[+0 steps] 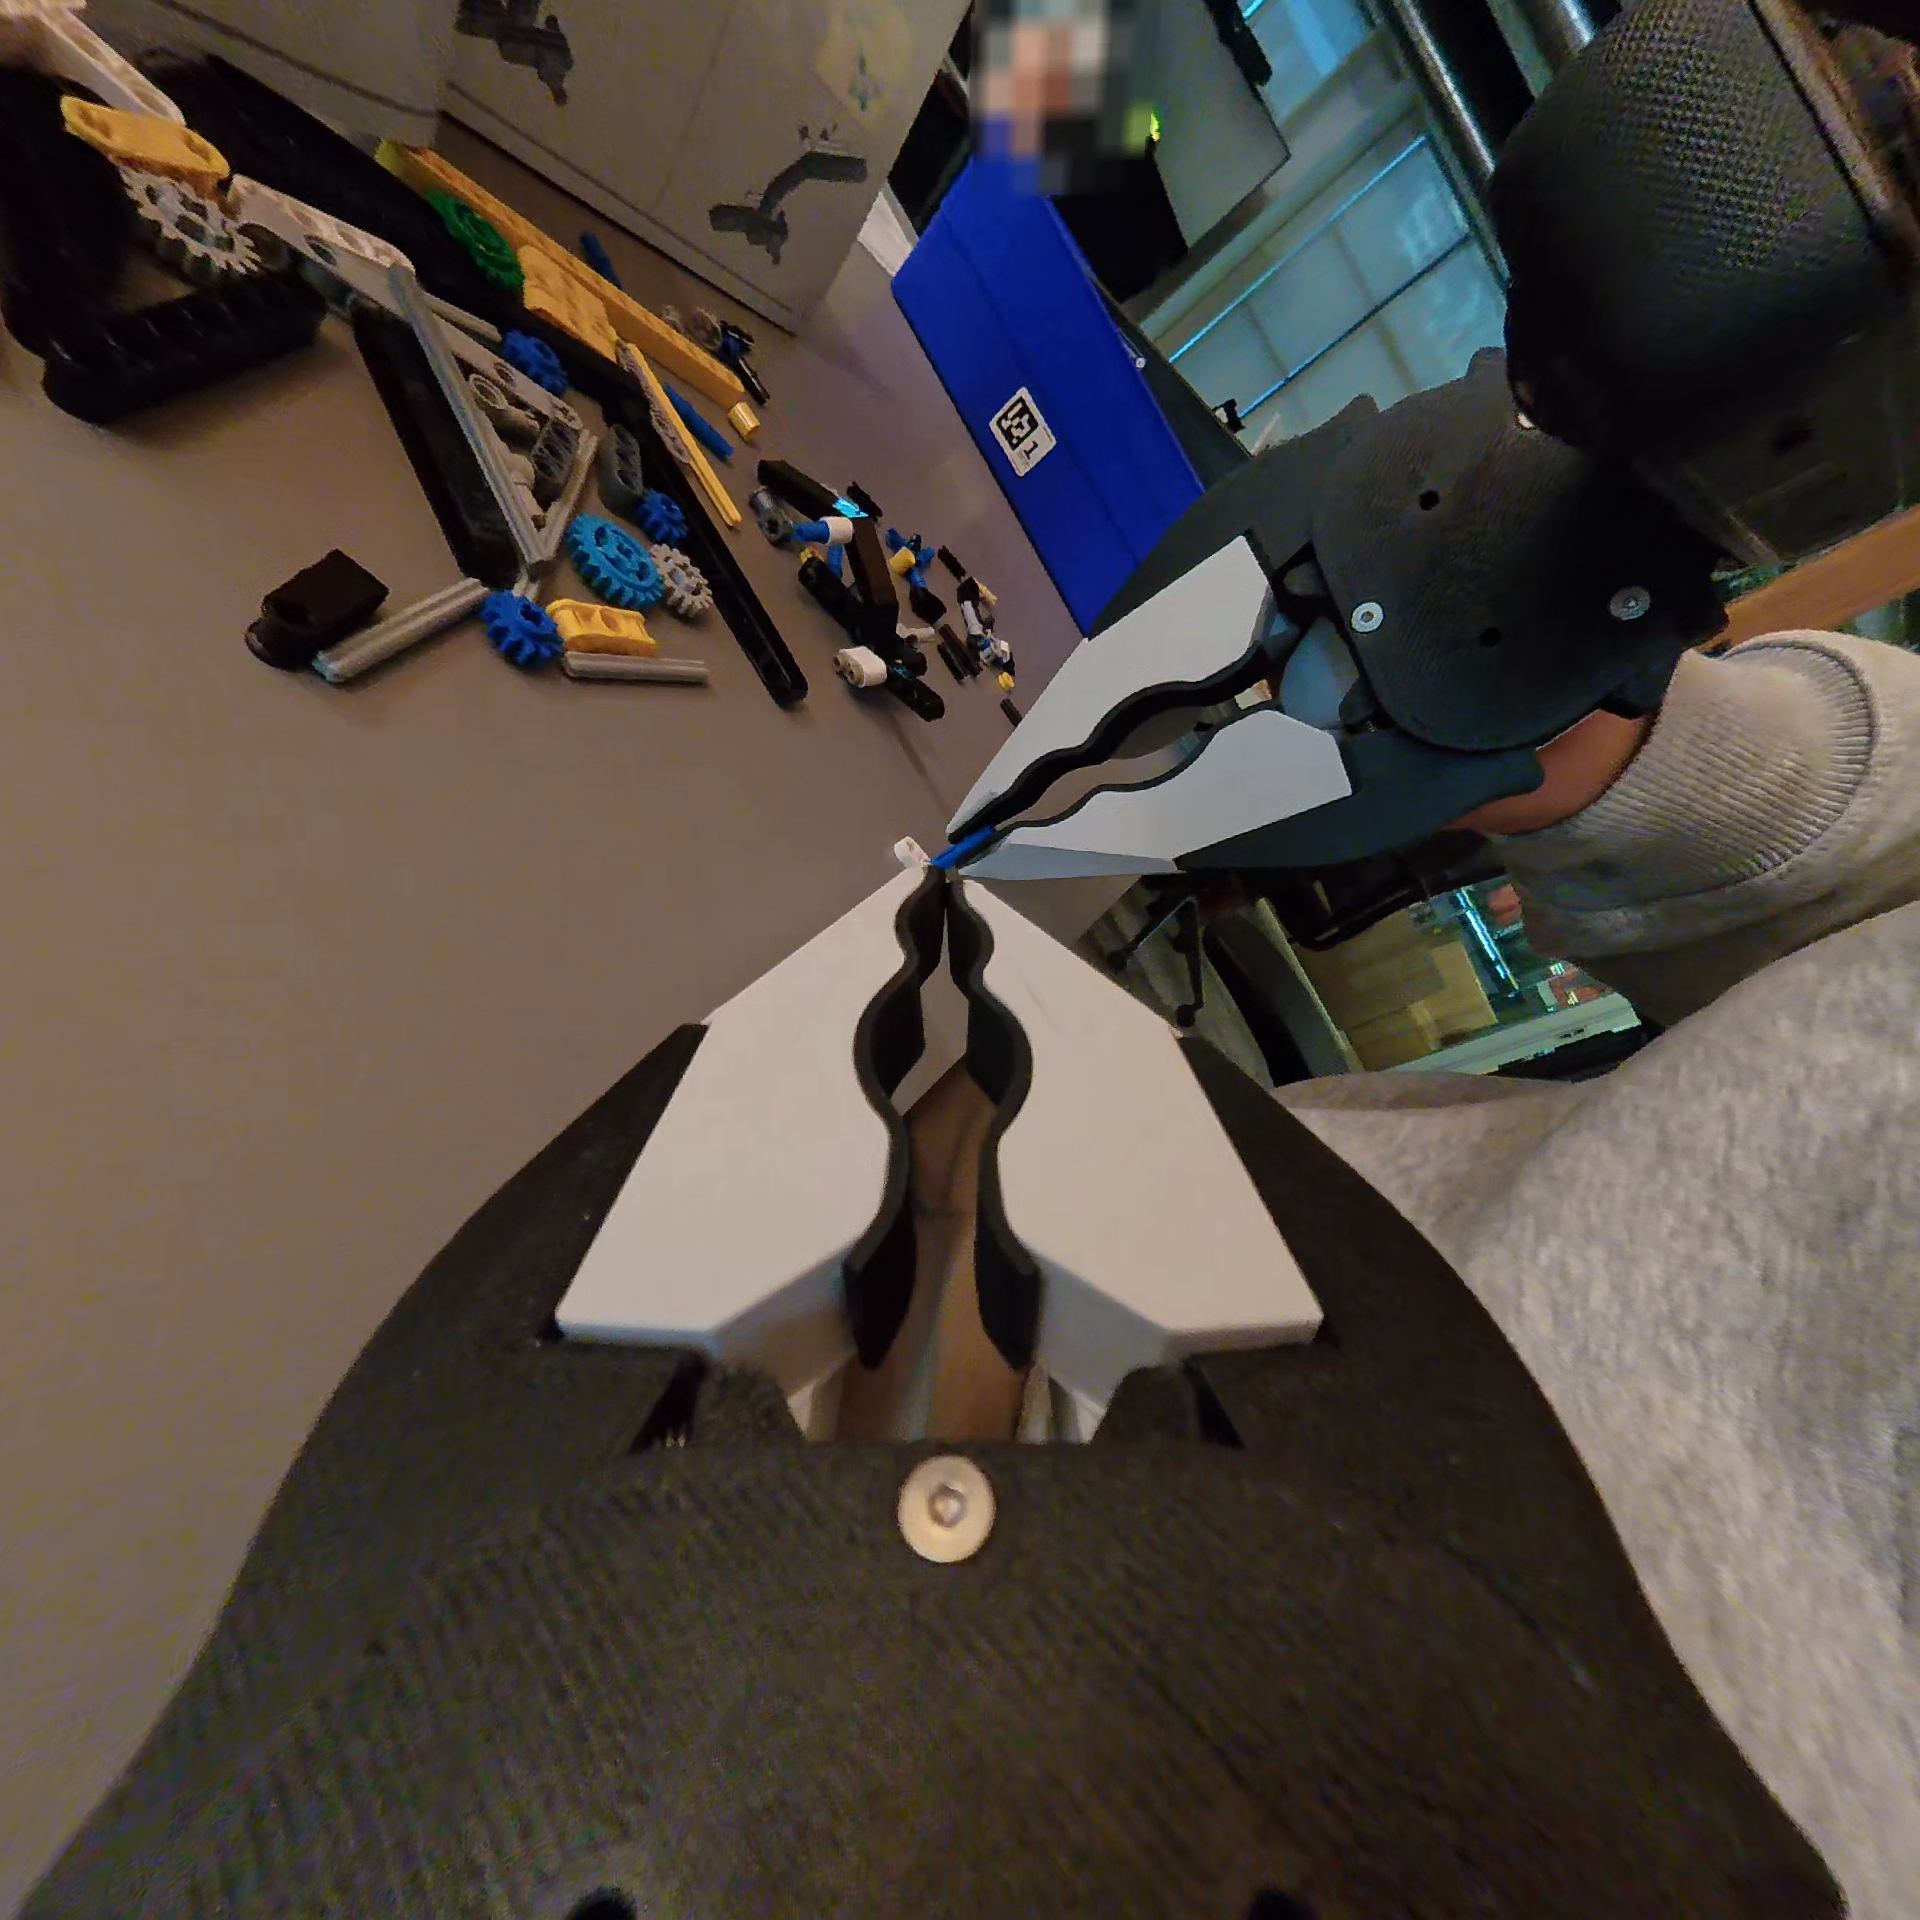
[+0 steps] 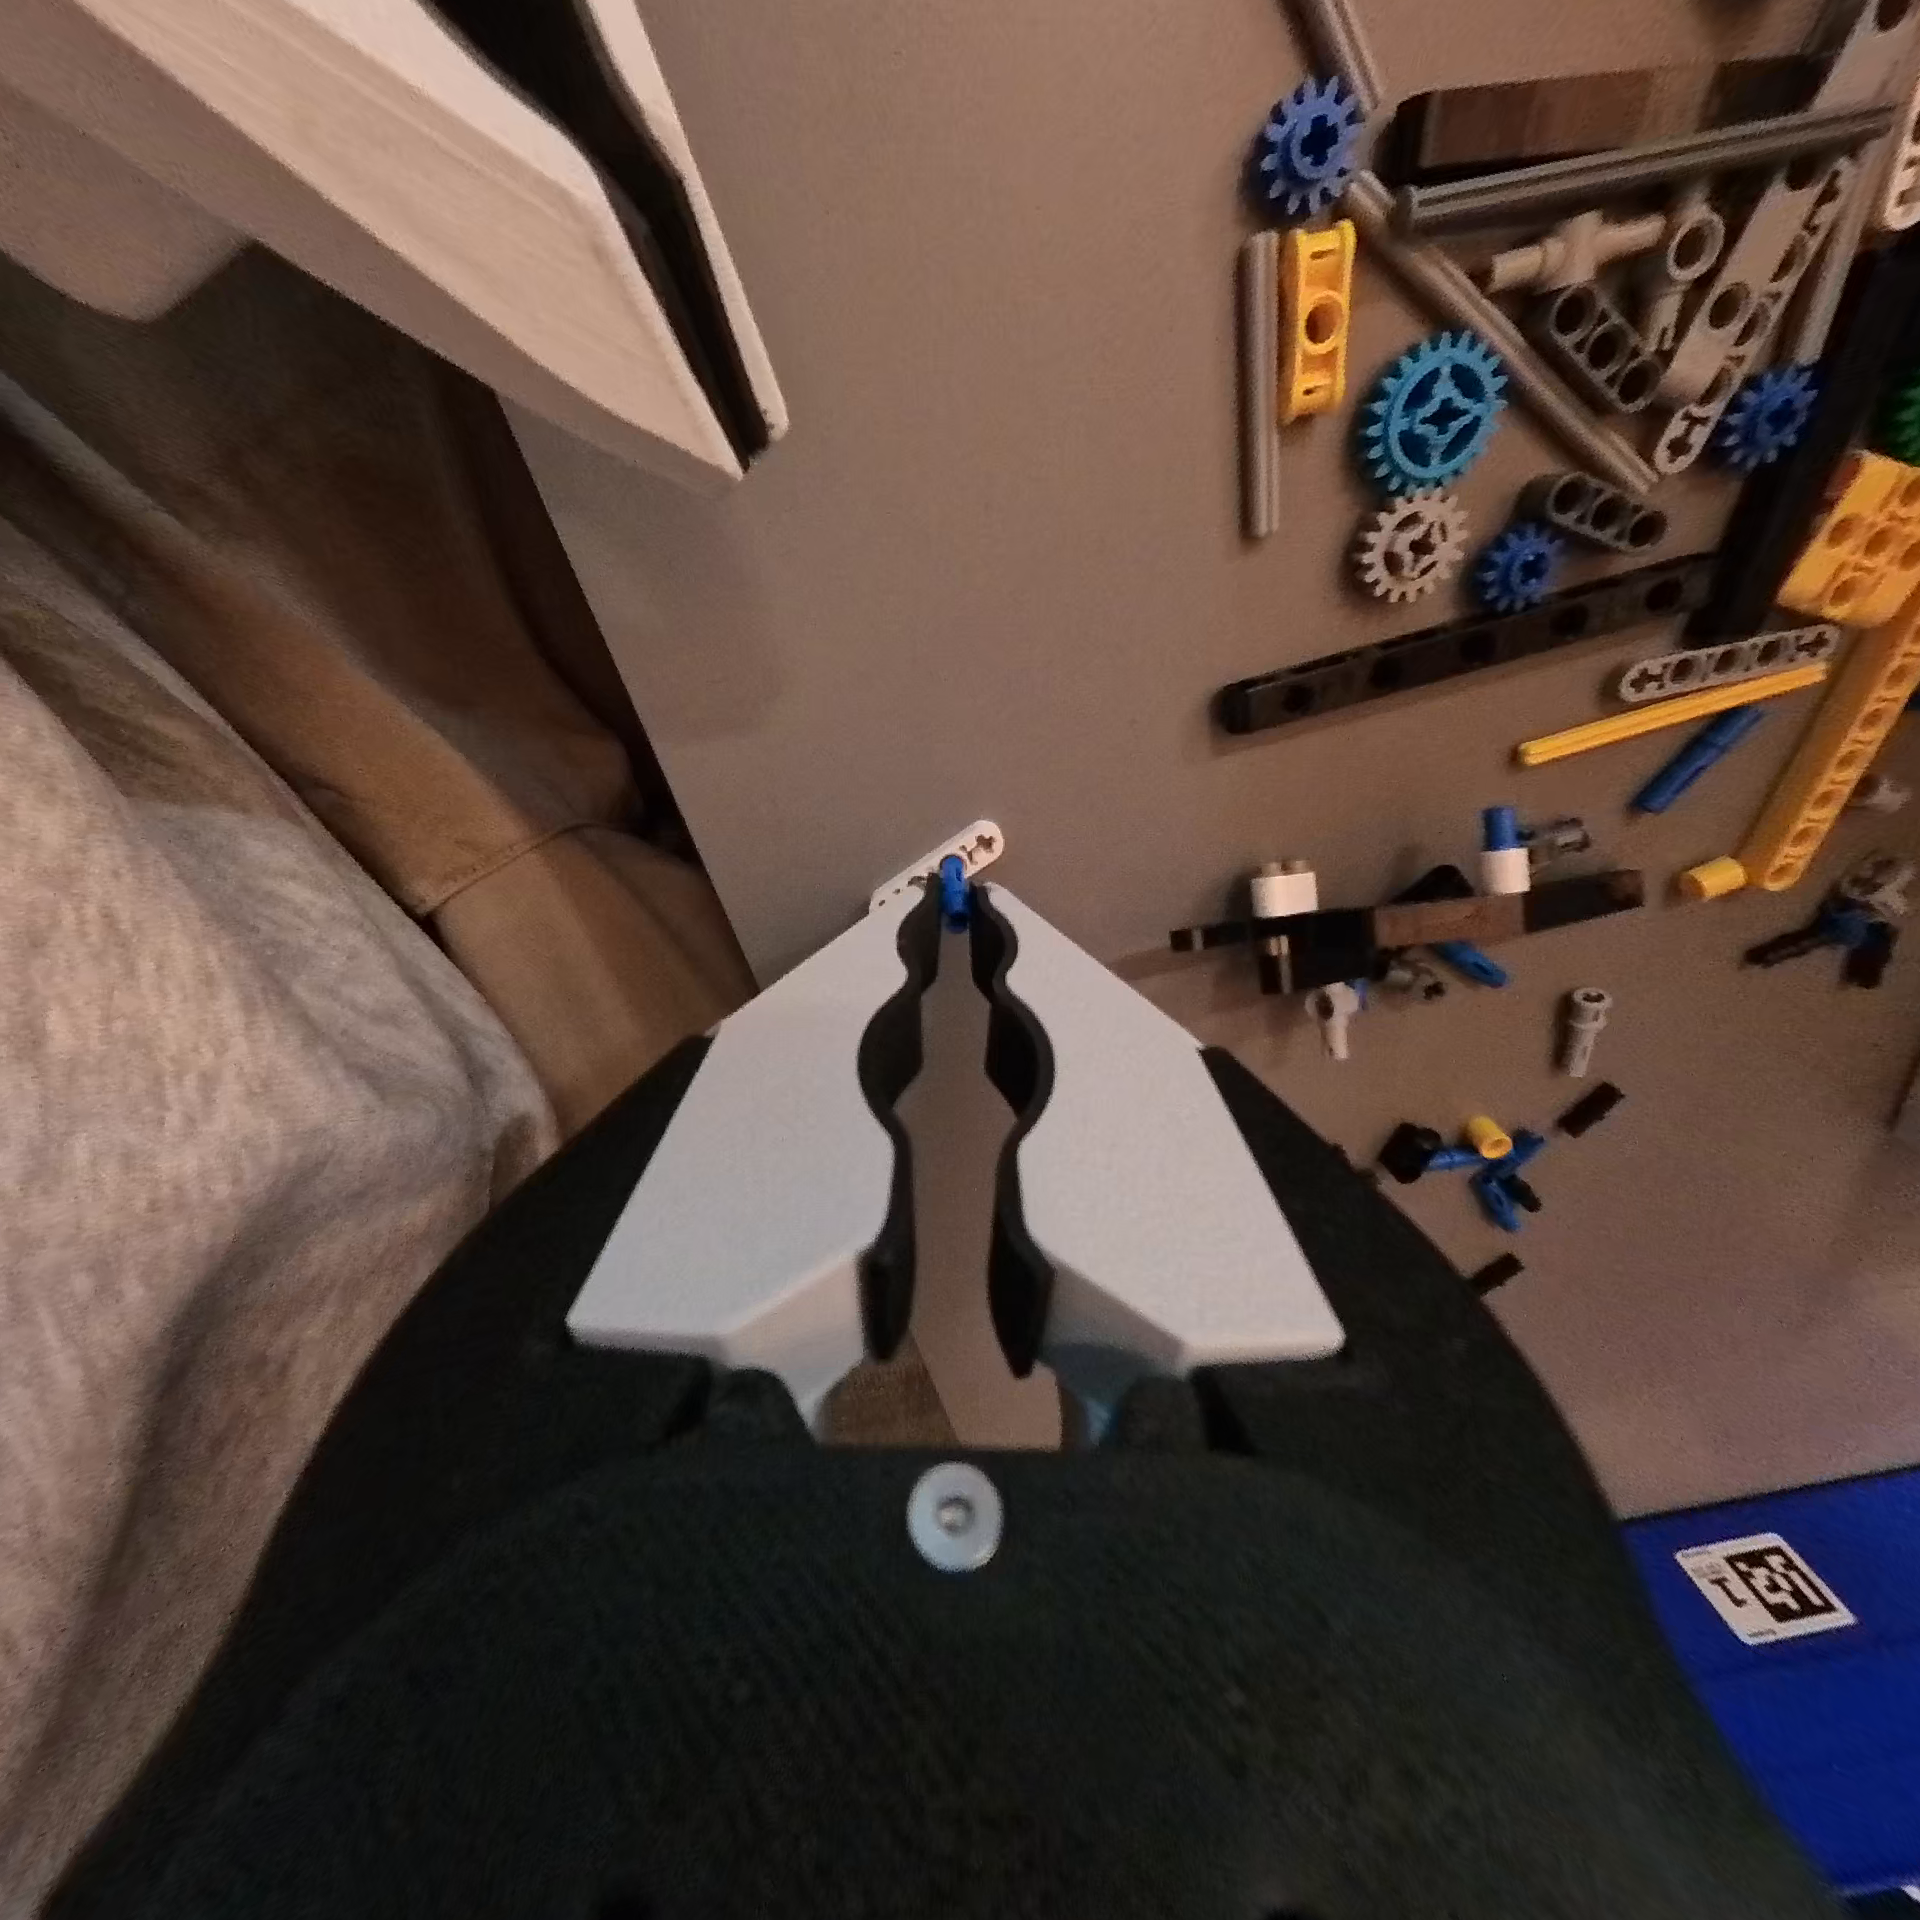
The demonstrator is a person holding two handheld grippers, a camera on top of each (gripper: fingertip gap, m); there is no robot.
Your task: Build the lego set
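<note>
My right gripper (image 2: 954, 912) is shut on a small blue pin (image 2: 951, 888) at its tips. The pin's far end meets a short white beam (image 2: 982, 842) near the table's edge; I cannot tell if it is seated. In the left wrist view the right gripper (image 1: 961, 844) comes in from the right with the blue pin (image 1: 961, 852) against the white beam (image 1: 910, 852), just past my left gripper (image 1: 940, 881). The left gripper is shut with nothing between its tips. In the right wrist view it (image 2: 758, 447) sits upper left, apart from the beam.
Loose parts lie on the grey table (image 2: 935, 520): a blue gear (image 2: 1432, 414), a black beam (image 2: 1455, 655), a yellow beam (image 2: 1849, 769), small pins. A black tracked assembly (image 1: 177, 332) stands far left. A blue box (image 1: 1029, 395) with a marker tag stands by the edge. A person's grey sleeve (image 1: 1714, 790) is close. Left tips to right tips: about 8 cm. The right tips stand about 10 cm off the blue gear (image 2: 1432, 414). My left wrist view (image 1: 628, 558) looks at it from another angle.
</note>
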